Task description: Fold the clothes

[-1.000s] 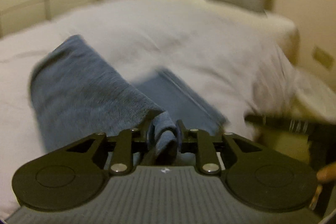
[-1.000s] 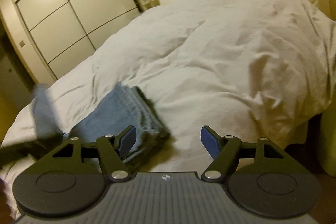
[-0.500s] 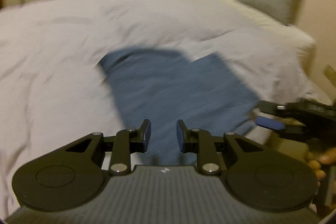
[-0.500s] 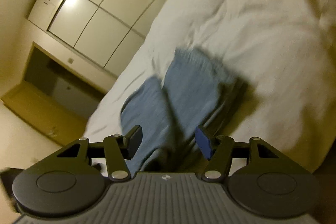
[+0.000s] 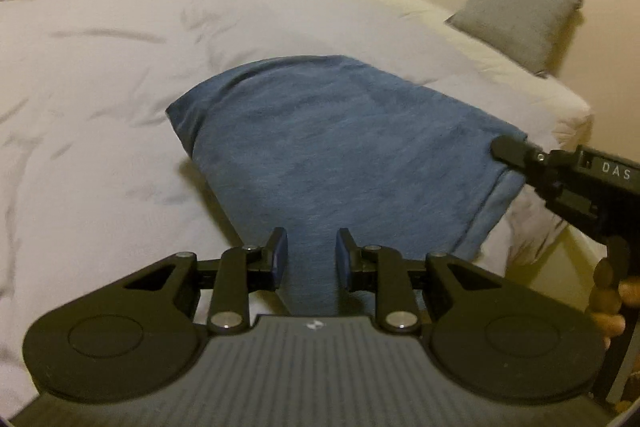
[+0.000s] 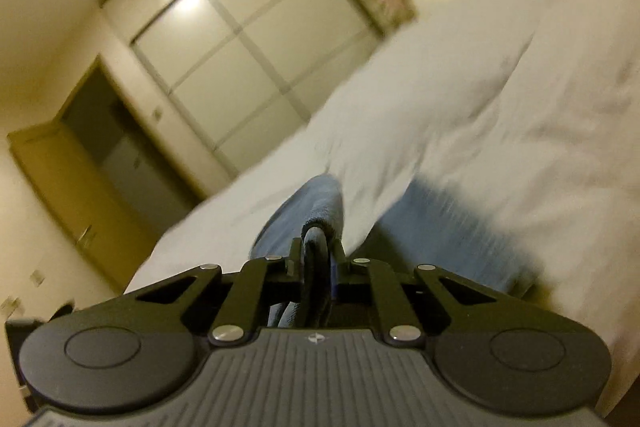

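Two grippers frame your blue garment (image 5: 344, 147), which lies folded on the white duvet (image 5: 100, 107) near the bed's edge. Your left gripper (image 5: 308, 259) hovers over the near edge of the cloth, jaws a little apart, pads pressing nothing. Your right gripper (image 6: 316, 259) has just been closing and now pinches a bunched fold of the garment at its right edge. A grey pillow (image 5: 516, 15) sits at the head.
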The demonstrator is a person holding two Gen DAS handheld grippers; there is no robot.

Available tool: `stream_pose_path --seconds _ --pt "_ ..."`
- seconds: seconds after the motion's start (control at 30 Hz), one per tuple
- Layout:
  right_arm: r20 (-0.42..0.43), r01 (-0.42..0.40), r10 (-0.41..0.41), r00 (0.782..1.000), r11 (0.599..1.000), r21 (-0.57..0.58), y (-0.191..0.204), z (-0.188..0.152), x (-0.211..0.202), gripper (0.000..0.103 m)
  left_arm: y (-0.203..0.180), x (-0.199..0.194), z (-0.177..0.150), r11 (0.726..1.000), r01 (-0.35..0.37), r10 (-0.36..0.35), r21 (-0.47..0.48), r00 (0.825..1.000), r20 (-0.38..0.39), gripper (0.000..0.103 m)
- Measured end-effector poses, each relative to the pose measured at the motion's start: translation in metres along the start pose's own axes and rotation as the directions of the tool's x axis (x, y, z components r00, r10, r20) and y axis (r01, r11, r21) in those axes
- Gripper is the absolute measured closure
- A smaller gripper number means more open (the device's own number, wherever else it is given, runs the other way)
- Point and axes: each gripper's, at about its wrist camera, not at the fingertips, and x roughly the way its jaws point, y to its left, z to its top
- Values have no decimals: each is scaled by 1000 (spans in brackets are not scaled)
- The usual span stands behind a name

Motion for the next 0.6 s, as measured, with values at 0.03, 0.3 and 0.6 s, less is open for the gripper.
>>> stream_pose_path --seconds 0.03,0.3,0.6 --pt "28 26 -26 999 1000 0 -6 5 -7 92 -5 2 3 1000 9 -10 12 1000 9 82" --pt "-34 113 -108 994 968 225 -83 -14 1 91 -22 35 -11 997 10 -5 72 998 -69 82" --pt "-66 240 -233 970 960 143 -71 -18 -4 72 -22 24 -13 992 -34 41 123 997 -59 83"
